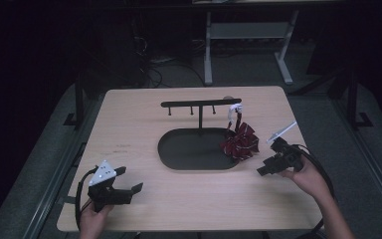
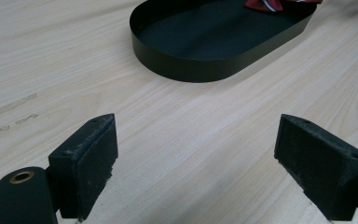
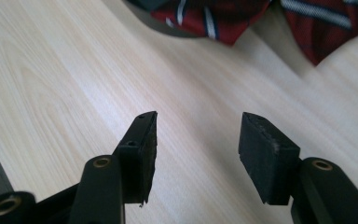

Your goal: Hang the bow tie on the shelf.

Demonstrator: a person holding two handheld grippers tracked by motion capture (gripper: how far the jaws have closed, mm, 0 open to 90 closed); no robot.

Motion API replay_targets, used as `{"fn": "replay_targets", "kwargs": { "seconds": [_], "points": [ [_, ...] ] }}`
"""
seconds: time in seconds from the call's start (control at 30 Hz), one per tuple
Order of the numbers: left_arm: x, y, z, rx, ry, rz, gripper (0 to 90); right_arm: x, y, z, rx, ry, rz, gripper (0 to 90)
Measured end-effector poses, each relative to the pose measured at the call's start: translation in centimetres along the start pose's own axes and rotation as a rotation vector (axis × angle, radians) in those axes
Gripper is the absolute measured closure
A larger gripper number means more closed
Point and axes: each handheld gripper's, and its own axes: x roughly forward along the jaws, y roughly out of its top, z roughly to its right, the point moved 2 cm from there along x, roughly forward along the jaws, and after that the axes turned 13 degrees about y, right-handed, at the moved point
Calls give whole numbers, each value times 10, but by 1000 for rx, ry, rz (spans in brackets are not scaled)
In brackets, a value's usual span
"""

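A dark red striped bow tie (image 1: 240,141) hangs by its white strap from the right end of a black T-shaped rack (image 1: 201,104); its lower part lies over the right end of the black oval tray (image 1: 179,149). My right gripper (image 1: 267,167) stands open just right of the bow tie, and the red cloth (image 3: 214,16) lies beyond its spread jaws. My left gripper (image 1: 129,181) is open at the table's front left, with bare wood between its jaws. The tray (image 2: 191,70) lies ahead of it, with a bit of the bow tie (image 2: 270,4) at its far end.
The wooden table (image 1: 129,129) has bare room left of and in front of the tray. A pale strip (image 1: 282,132) sticks up by the right hand. Beyond the table's far edge stand a white desk frame (image 1: 248,45) and cables on a dark floor.
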Motion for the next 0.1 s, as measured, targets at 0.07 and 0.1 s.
{"fn": "replay_targets", "kwargs": {
  "seconds": [0.07,0.1],
  "points": [
    [0,0,-1,0,1,-1,131,1,-6,-2,-1,-4,10,459],
    [0,0,-1,2,1,-1,131,2,-10,-4,-4,-3,22,456]
  ]
}}
